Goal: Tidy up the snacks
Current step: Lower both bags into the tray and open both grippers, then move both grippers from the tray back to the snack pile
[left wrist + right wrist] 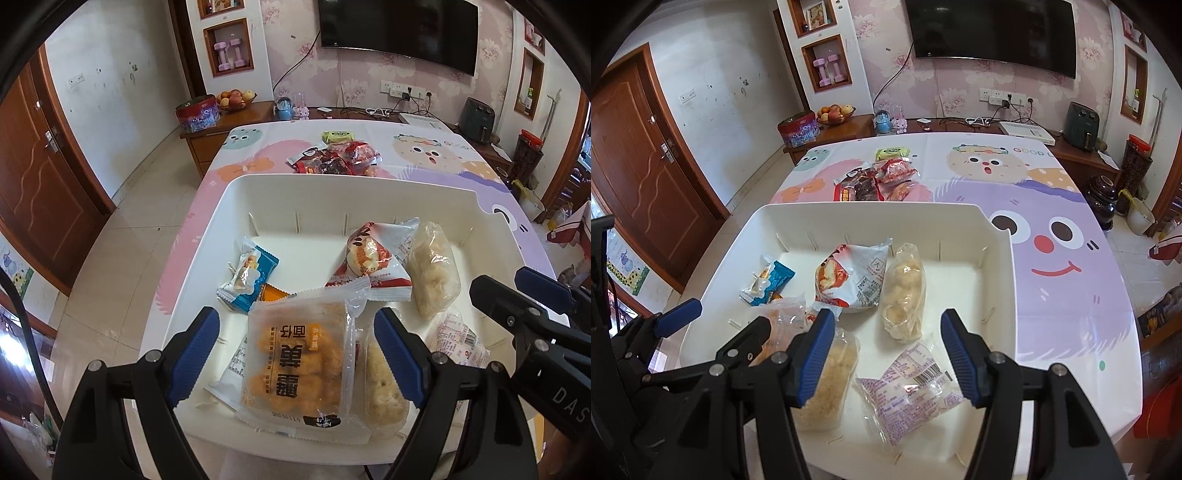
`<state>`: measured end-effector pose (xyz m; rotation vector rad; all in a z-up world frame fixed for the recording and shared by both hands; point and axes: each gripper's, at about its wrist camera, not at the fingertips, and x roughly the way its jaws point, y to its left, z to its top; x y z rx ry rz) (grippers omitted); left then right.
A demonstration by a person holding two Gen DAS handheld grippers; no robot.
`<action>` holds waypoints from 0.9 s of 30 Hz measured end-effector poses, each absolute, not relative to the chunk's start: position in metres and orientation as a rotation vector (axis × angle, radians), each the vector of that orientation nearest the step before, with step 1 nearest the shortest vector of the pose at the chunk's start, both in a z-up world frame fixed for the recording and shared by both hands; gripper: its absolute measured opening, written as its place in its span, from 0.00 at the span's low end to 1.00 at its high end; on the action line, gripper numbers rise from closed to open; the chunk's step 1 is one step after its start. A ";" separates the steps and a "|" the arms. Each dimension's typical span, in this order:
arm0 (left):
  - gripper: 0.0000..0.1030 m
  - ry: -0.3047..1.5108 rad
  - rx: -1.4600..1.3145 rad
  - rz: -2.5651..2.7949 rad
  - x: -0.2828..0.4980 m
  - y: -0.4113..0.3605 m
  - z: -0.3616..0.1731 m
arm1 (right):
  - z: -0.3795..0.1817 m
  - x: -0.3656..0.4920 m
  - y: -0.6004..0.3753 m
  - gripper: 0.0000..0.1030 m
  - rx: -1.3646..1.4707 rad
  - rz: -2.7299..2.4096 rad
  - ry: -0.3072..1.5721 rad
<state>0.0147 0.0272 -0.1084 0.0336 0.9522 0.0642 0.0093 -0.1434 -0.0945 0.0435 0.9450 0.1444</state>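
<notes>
A white bin (317, 192) (997, 266) stands on the table and holds several snack packs. My left gripper (295, 354) is open over the bin's near side, with an orange pastry pack (295, 358) lying between its fingers. My right gripper (888, 354) is open above a pink-printed pack (908, 395), beside a pale puffed-snack pack (827, 387). The bin also holds a blue wafer pack (249, 275), a red-and-white pack (369, 258) and a clear bag of pale puffs (436, 273). A pile of red snack packs (340, 157) (875, 181) and a green pack (892, 152) lie on the table beyond the bin.
The table has a cartoon-printed cloth (1052, 236). A wooden cabinet (846, 129) behind carries a fruit bowl (834, 112) and a red tin (799, 129). A TV (993, 33) hangs on the wall. A door (639, 177) is at the left. The floor is tiled.
</notes>
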 end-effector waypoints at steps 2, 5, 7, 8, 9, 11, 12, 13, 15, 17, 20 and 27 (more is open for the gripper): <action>0.82 0.954 0.032 0.062 0.015 0.027 -0.109 | -0.095 0.009 -0.144 0.59 0.052 0.148 0.937; 0.82 0.956 0.033 0.064 0.015 0.027 -0.109 | -0.095 0.008 -0.144 0.58 0.061 0.159 0.919; 0.82 0.960 0.033 0.062 0.015 0.028 -0.110 | -0.097 0.008 -0.143 0.58 0.069 0.170 0.923; 0.82 0.964 0.032 0.062 0.015 0.027 -0.111 | -0.097 0.008 -0.143 0.58 0.070 0.172 0.926; 0.82 0.966 0.032 0.062 0.014 0.027 -0.112 | -0.098 0.009 -0.143 0.58 0.070 0.173 0.929; 0.82 0.973 0.032 0.062 0.014 0.027 -0.115 | -0.099 0.010 -0.143 0.58 0.068 0.177 0.938; 0.82 0.977 0.032 0.061 0.014 0.026 -0.116 | -0.100 0.012 -0.143 0.59 0.065 0.176 0.945; 0.82 0.980 0.031 0.059 0.015 0.026 -0.117 | -0.101 0.013 -0.143 0.59 0.063 0.176 0.955; 0.83 0.991 0.030 0.051 0.016 0.025 -0.118 | -0.103 0.016 -0.144 0.58 0.066 0.179 0.973; 0.83 1.009 0.026 0.039 0.019 0.023 -0.120 | -0.104 0.019 -0.144 0.59 0.071 0.183 0.984; 0.83 1.033 0.018 0.024 0.027 0.024 -0.120 | -0.102 0.025 -0.145 0.58 0.061 0.187 0.993; 0.83 1.035 0.032 -0.007 0.062 0.029 -0.091 | -0.080 0.057 -0.153 0.58 0.033 0.199 1.011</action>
